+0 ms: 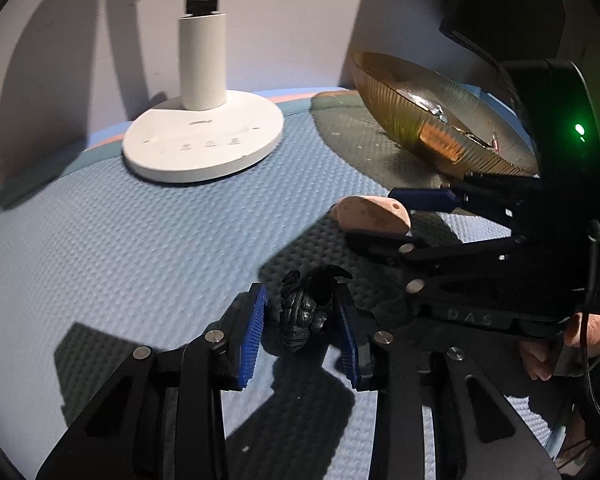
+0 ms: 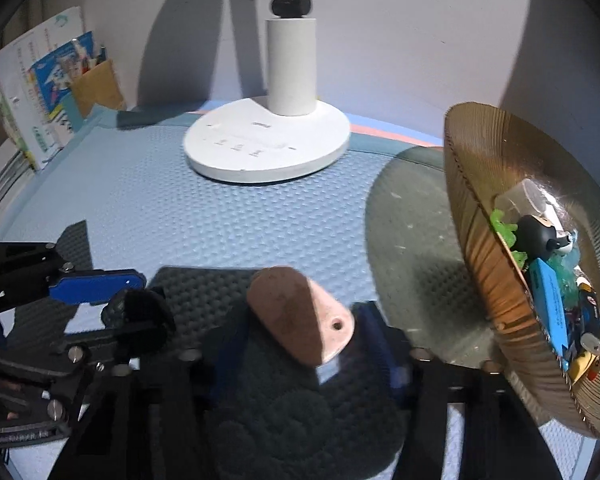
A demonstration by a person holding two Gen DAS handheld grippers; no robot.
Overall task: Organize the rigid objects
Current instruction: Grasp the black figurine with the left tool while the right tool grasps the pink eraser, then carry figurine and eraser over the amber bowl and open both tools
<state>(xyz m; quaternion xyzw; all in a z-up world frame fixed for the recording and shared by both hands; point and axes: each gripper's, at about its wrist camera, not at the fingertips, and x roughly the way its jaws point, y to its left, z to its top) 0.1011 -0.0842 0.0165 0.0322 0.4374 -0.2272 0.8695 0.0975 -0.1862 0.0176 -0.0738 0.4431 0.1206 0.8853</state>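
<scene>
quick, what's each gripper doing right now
Left gripper: open around the black figurine.
Right gripper: cannot tell, around the pink stone.

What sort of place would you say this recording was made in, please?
Probably a home desk or study corner. A white desk lamp stands on a blue textured mat against a plain wall, printed booklets lean at the far left, and a ribbed amber bowl holds small toys and odds and ends.
</scene>
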